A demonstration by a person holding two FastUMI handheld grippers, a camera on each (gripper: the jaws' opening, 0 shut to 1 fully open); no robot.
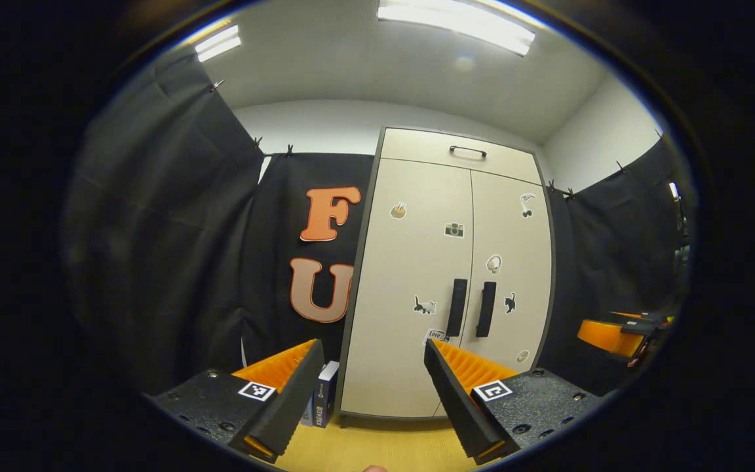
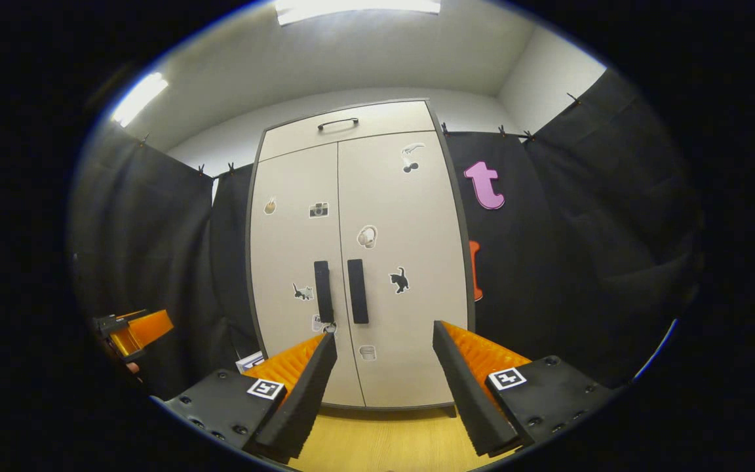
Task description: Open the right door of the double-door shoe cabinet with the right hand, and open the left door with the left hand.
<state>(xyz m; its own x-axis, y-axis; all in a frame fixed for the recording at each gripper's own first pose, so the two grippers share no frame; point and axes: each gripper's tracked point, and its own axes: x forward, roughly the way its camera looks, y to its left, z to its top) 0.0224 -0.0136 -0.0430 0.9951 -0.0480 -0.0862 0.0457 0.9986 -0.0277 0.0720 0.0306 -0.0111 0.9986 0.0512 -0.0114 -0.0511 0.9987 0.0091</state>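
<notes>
The shoe cabinet (image 2: pixel 358 262) stood shut, its right door handle (image 2: pixel 358 291) and left door handle (image 2: pixel 323 291) side by side at the centre seam. The right gripper (image 2: pixel 384 347) and left gripper (image 1: pixel 373 351) hung well short of the cabinet, both spread wide and empty, probably so each could close around its own handle.

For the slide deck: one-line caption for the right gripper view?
Open right gripper faces the shoe cabinet, both doors shut, handles untouched.

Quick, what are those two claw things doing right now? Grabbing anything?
Left gripper: open, holding nothing, short of the shoe cabinet.
Right gripper: open, holding nothing, also short of the doors.
</notes>
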